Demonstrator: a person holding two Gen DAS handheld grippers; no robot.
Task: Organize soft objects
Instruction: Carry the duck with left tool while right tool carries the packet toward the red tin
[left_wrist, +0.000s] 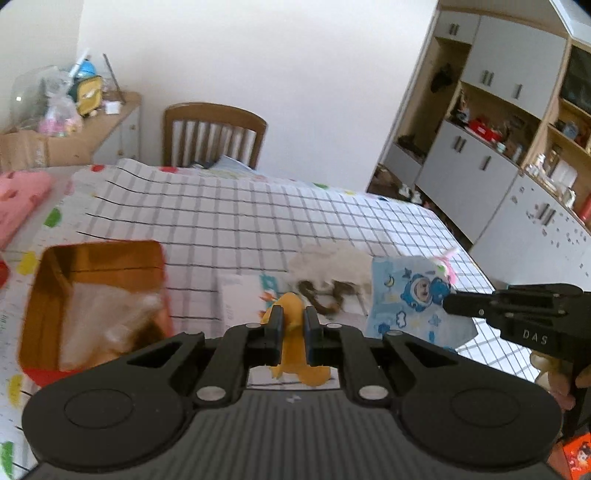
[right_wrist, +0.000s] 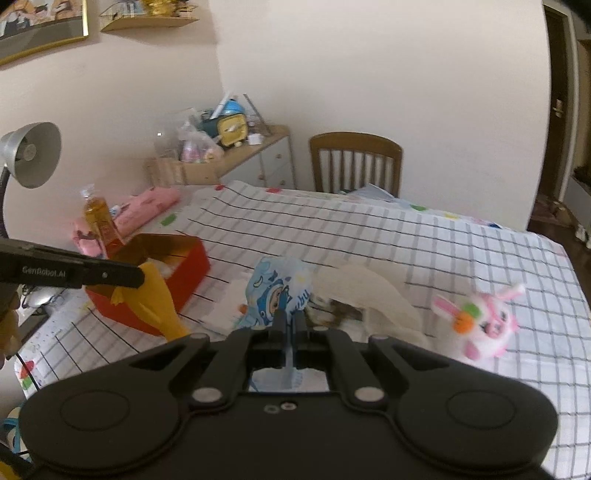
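Observation:
My left gripper (left_wrist: 293, 317) is shut on a yellow soft toy (left_wrist: 291, 308), lifted above the table; in the right wrist view the yellow toy (right_wrist: 155, 299) hangs from the left gripper (right_wrist: 138, 275) beside the red tin. My right gripper (right_wrist: 290, 319) is shut on a blue cartoon-print cloth pack (right_wrist: 273, 291), also seen as the blue pack (left_wrist: 410, 295) held by the right gripper (left_wrist: 448, 299). The red tin (left_wrist: 96, 258), gold inside, holds a whitish soft item (left_wrist: 107, 317). A cream plush (right_wrist: 365, 291) and a pink-and-white bunny plush (right_wrist: 480, 321) lie on the checked tablecloth (right_wrist: 369, 236).
A white card (left_wrist: 240, 299) lies under the toys. A pink pillow (right_wrist: 144, 208) and an amber bottle (right_wrist: 98, 221) stand behind the tin, with a desk lamp (right_wrist: 33, 155) at left. A wooden chair (left_wrist: 214, 134) is at the far edge; cabinets (left_wrist: 480, 155) line the right.

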